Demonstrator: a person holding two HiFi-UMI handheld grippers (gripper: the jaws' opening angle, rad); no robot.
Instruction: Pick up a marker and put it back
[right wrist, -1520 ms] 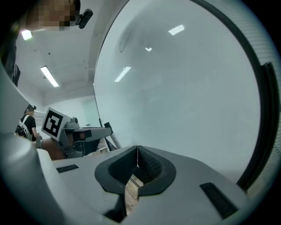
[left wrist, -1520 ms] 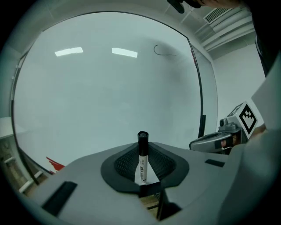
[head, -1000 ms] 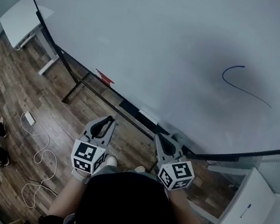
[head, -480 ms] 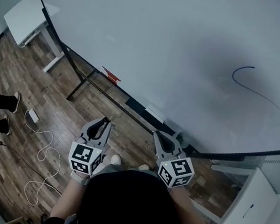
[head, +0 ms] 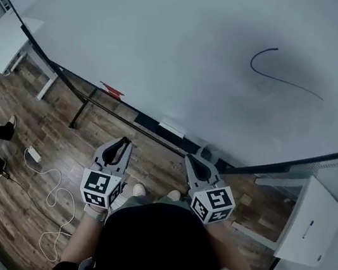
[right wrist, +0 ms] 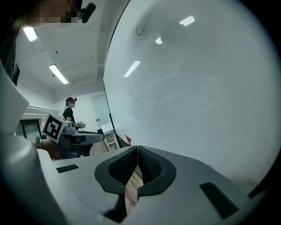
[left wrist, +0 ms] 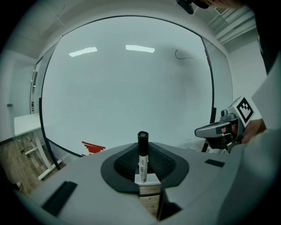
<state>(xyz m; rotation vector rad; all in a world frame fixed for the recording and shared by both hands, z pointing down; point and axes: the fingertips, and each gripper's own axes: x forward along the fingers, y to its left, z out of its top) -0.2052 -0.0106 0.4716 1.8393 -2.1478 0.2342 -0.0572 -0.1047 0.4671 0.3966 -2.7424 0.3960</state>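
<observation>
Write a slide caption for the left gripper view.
Left gripper holds a black-capped marker upright between its jaws, facing a whiteboard; right gripper alongside.

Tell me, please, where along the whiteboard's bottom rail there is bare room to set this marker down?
The dark bottom rail looks bare between the white side table and the red triangular piece. It is crowded by the black-and-white block.

Left gripper and right gripper: grey shells, black ribbed pads, each with a cube of black-and-white square markers. Person wears a dark top and light shoes.
</observation>
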